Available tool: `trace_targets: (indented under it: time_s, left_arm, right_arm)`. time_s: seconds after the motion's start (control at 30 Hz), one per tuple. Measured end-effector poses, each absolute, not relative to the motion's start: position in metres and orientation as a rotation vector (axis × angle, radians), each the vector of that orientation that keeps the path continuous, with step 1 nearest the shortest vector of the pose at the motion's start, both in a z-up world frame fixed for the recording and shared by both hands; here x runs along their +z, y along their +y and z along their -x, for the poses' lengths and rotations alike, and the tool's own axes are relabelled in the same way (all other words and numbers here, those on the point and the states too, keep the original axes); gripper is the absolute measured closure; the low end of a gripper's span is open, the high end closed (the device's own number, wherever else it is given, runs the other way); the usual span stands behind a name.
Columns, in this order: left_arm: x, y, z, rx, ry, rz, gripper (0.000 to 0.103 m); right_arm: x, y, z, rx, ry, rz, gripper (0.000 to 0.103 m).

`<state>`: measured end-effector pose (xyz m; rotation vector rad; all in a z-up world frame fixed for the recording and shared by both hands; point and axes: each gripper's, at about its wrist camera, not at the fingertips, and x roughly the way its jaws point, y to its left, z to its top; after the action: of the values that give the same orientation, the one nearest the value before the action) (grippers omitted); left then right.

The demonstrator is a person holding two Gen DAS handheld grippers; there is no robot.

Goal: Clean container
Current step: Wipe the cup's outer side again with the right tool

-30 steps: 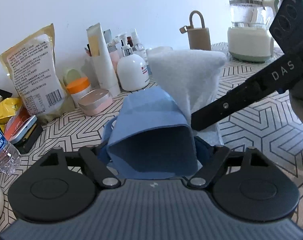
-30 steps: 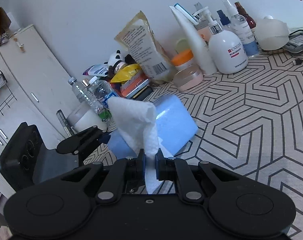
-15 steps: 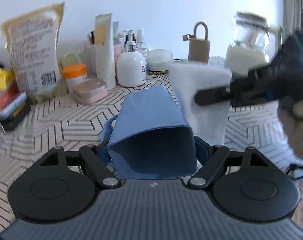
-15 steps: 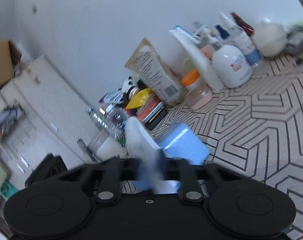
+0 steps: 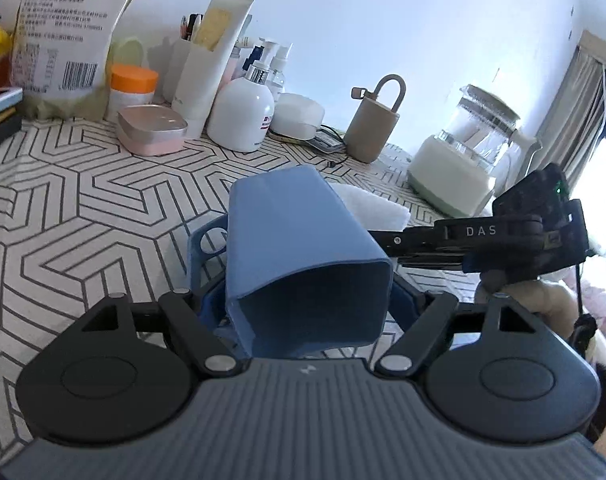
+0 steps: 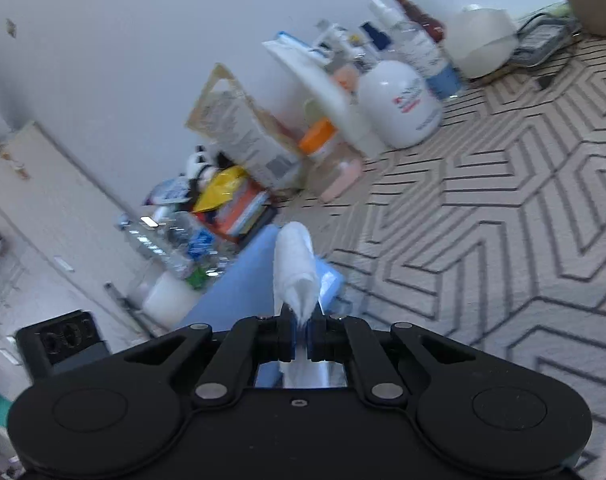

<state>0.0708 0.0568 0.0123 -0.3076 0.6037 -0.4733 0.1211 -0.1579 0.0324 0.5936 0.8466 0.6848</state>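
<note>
My left gripper is shut on a blue plastic container, holding it tilted above the patterned tablecloth with its open mouth toward the camera. My right gripper is shut on a white cloth. In the left wrist view the cloth lies against the container's far right side, with the right gripper coming in from the right. In the right wrist view the blue container sits just under and left of the cloth.
Along the wall stand a large printed bag, an orange-lidded jar, a pink tin, a white pump bottle, a beige flask and a glass kettle. Water bottles lie left.
The left gripper swung the container round so the view shifted right. The right gripper lowered the cloth from above the container to its far right side.
</note>
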Motion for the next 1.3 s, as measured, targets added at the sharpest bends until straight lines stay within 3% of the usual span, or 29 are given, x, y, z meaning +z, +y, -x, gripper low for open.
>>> trace_targets:
  time_s: [0.47,0.73,1.3]
  left_arm:
    - [0.01,0.045,-0.068,-0.486,0.604,0.256,0.022]
    - [0.008,0.045,-0.069,-0.485,0.617,0.26,0.02]
    - [0.006,0.043,-0.07,-0.475,0.621,0.23,0.019]
  right_arm:
    - [0.052,-0.148,-0.109,0.984,0.753,-0.68,0.093]
    - [0.041,-0.158,-0.116,0.861,0.8,-0.687,0.093]
    - [0.061,-0.138,-0.101,0.96,0.752,-0.554,0.091]
